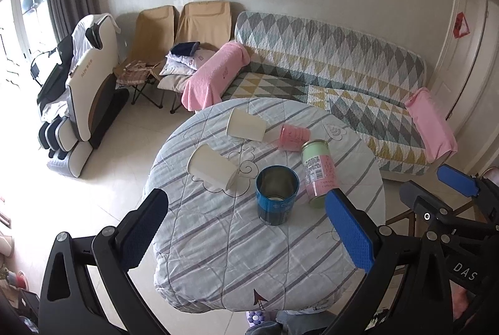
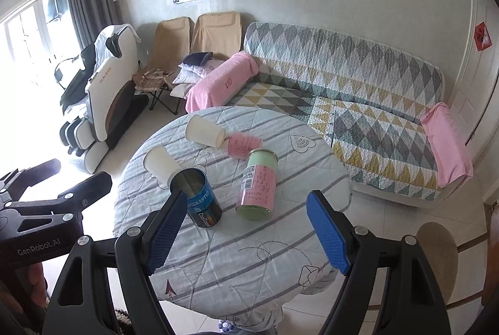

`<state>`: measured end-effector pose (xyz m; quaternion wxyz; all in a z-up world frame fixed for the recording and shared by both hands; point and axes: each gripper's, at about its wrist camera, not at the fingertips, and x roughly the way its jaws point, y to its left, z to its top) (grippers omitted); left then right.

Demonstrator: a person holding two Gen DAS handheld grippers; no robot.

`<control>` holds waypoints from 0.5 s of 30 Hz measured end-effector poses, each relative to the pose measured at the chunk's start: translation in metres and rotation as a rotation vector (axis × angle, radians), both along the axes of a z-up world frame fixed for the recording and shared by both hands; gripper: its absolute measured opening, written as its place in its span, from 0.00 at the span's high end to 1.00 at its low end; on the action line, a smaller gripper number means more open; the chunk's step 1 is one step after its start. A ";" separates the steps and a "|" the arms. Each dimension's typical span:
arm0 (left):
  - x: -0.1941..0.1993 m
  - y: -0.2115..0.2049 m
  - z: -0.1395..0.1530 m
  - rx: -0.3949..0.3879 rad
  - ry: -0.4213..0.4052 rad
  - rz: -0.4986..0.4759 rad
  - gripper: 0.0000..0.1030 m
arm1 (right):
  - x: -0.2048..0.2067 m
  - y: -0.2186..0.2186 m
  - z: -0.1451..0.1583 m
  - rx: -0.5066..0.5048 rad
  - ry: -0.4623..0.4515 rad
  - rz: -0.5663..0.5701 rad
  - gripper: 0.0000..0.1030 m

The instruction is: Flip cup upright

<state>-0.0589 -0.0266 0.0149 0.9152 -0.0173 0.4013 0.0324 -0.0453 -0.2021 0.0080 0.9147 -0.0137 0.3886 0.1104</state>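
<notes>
On a round table with a striped quilted cover (image 1: 249, 257) (image 2: 249, 257), two white paper cups lie on their sides: a near one (image 1: 212, 168) (image 2: 162, 165) and a far one (image 1: 244, 124) (image 2: 204, 131). A pink cup (image 1: 294, 136) (image 2: 243, 145) lies tipped beside the far one. A green-and-pink canister (image 1: 318, 173) (image 2: 259, 188) lies on its side. A blue tin (image 1: 276, 198) (image 2: 199, 198) stands upright with its mouth open. My left gripper (image 1: 246, 229) is open and empty above the near table edge. My right gripper (image 2: 246, 232) is open and empty, near the blue tin.
A sofa with a diamond-pattern cover (image 1: 327, 60) stands behind the table, with pink towels on its arms. Two beige folding chairs (image 1: 174, 32) and a massage chair (image 1: 81, 92) stand at the left. A door (image 1: 467, 48) is at the right. The right gripper also shows in the left wrist view (image 1: 452, 198).
</notes>
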 end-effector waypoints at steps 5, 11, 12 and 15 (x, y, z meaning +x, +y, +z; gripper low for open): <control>0.000 0.002 0.006 -0.002 -0.027 -0.007 0.01 | -0.003 0.004 0.003 0.000 -0.023 0.001 0.22; -0.001 0.001 0.014 -0.012 -0.090 -0.025 0.01 | -0.011 0.005 0.009 -0.016 -0.077 -0.006 0.22; -0.002 0.002 0.016 -0.011 -0.106 -0.024 0.01 | -0.012 0.005 0.009 -0.016 -0.084 -0.006 0.22; -0.004 0.003 0.021 -0.012 -0.142 -0.019 0.01 | -0.015 0.005 0.013 -0.020 -0.114 -0.006 0.22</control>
